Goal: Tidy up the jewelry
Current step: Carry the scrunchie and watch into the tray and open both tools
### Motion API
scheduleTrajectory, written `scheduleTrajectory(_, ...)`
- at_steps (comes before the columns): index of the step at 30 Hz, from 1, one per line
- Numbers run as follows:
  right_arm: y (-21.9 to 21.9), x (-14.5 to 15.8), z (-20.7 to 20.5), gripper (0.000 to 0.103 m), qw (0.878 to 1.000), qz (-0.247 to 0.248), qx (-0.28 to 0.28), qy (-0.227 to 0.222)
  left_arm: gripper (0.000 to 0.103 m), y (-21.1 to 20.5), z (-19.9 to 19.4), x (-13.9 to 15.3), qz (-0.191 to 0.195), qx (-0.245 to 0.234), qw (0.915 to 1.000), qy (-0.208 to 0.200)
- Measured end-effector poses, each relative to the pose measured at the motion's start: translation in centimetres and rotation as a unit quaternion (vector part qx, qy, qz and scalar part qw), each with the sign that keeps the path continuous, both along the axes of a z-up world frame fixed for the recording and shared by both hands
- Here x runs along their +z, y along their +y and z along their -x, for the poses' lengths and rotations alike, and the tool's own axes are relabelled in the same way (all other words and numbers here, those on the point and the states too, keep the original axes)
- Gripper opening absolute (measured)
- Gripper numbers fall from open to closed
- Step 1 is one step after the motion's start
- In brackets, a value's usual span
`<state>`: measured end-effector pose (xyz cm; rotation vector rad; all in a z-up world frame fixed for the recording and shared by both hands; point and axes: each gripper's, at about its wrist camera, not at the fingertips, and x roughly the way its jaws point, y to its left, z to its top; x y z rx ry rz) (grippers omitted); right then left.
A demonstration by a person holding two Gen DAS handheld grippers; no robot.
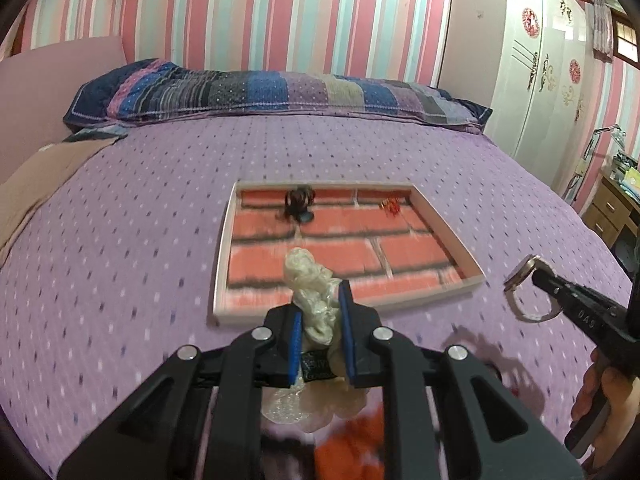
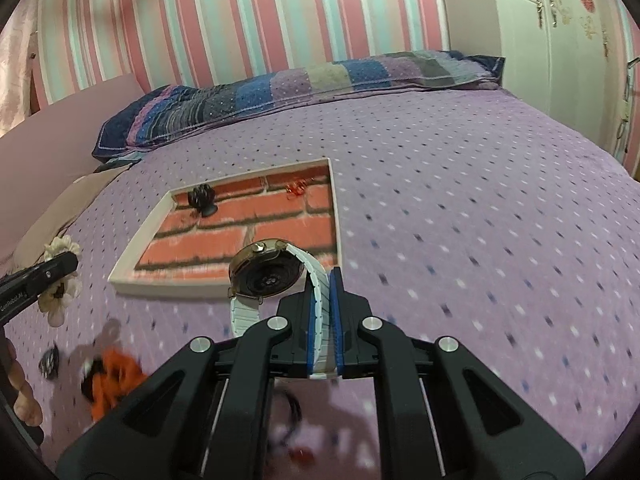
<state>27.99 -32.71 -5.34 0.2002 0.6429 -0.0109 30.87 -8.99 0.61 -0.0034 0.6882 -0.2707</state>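
Two pieces of jewelry are riding in my grippers above the purple bedspread [image 1: 140, 220]. I am pinching a cream fabric flower [image 1: 316, 300] in the left gripper [image 1: 320, 336], its blue pads [image 1: 295, 350] pressing in on the petals, which are bulging out above and below the fingers. From the right wrist view that same flower [image 2: 60, 276] is showing at nine o'clock. I am clamping the white strap of a wristwatch [image 2: 268, 276] in the right gripper [image 2: 323, 328], the pads nearly together with only the strap between them; the round case is hanging at eleven o'clock of the fingertips, back facing me. From the left wrist view the watch [image 1: 524, 292] is appearing at three o'clock.

Both items are hovering at the near edge of the white-rimmed tray [image 1: 224, 248] with its brick-patterned floor. Inside it, a dark ornament [image 1: 298, 202] is lying at twelve o'clock, and a small red piece [image 1: 390, 206] is sitting in the one o'clock corner. Something orange [image 2: 112, 380], blurred, is lying on the bedspread at seven o'clock in the right view. Beyond the tray, a striped pillow [image 1: 280, 96] is resting against the striped wall.
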Motion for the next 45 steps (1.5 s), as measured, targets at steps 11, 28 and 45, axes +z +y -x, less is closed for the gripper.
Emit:
scheduleTrajectory(11,1.8,-0.5,-14.2,0.008,0.999,0.015,0.000,0.044,0.017,-1.2,-13.0,-2.4,-0.007,0.001,0.9987,0.050)
scheduleTrajectory(28,2.3,-5.2,-26.5,0.008,0.986,0.005,-0.014,0.163,0.017,-0.7,-24.5,-8.4,-0.049,0.027,0.9907,0.124)
scheduleTrajectory(45,4.0,-5.8,-27.2,0.028,0.983,0.056,0.010,0.174,0.042,-0.6,-25.5,-9.6,-0.077,0.034,0.9855,0.148)
